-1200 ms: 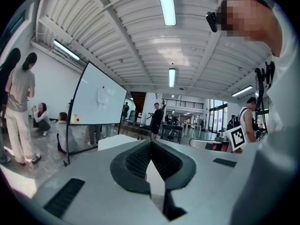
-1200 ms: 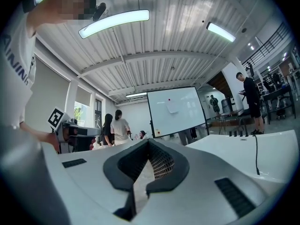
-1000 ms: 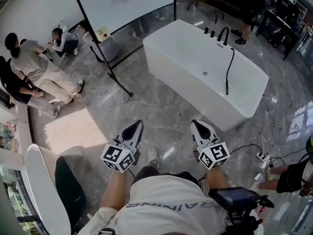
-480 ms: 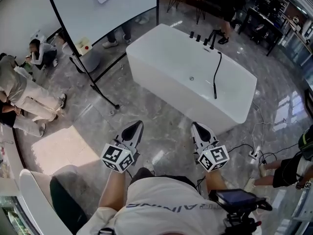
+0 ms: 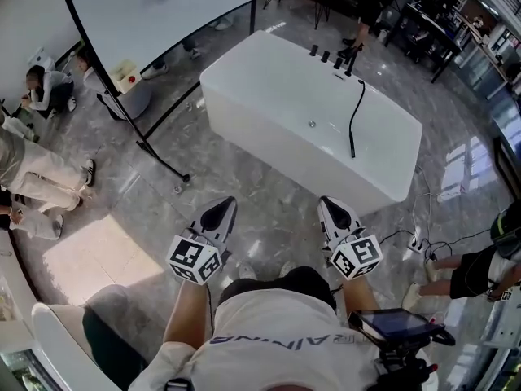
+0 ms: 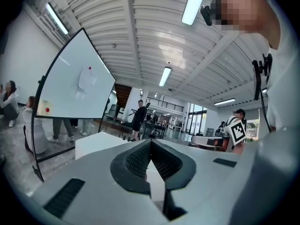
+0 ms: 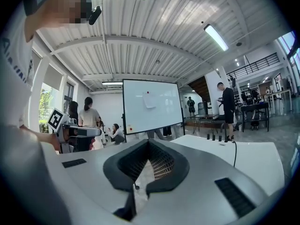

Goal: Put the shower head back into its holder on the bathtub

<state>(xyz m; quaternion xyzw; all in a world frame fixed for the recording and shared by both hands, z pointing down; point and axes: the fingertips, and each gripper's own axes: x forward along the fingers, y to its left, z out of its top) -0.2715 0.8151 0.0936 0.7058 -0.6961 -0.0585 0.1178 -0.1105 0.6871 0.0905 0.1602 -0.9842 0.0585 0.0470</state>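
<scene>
A white freestanding bathtub (image 5: pixel 269 96) stands on the marble floor ahead of me. Black taps (image 5: pixel 332 58) sit on its far rim. From them a black hose (image 5: pixel 356 112) runs down inside the tub, ending in the dark shower head (image 5: pixel 352 150). My left gripper (image 5: pixel 223 211) and right gripper (image 5: pixel 328 208) are held side by side short of the tub, both shut and empty. The left gripper view shows the shut left gripper (image 6: pixel 150 142) with the bathtub (image 6: pixel 91 144) beyond it. The right gripper view shows the right gripper (image 7: pixel 148 142), the bathtub (image 7: pixel 248 158) and the hose (image 7: pixel 235 154).
A whiteboard (image 5: pixel 163 6) on a black stand (image 5: pixel 159 149) is left of the tub. People sit on the floor at the far left (image 5: pixel 37 177). Cables and a power strip (image 5: pixel 422 248) lie at the right, near a person (image 5: pixel 480 271). A white chair (image 5: pixel 61 340) is at the lower left.
I have walked forward: the bathtub has come nearer and shifted left in the head view. Both grippers keep their place before me and stay shut.
</scene>
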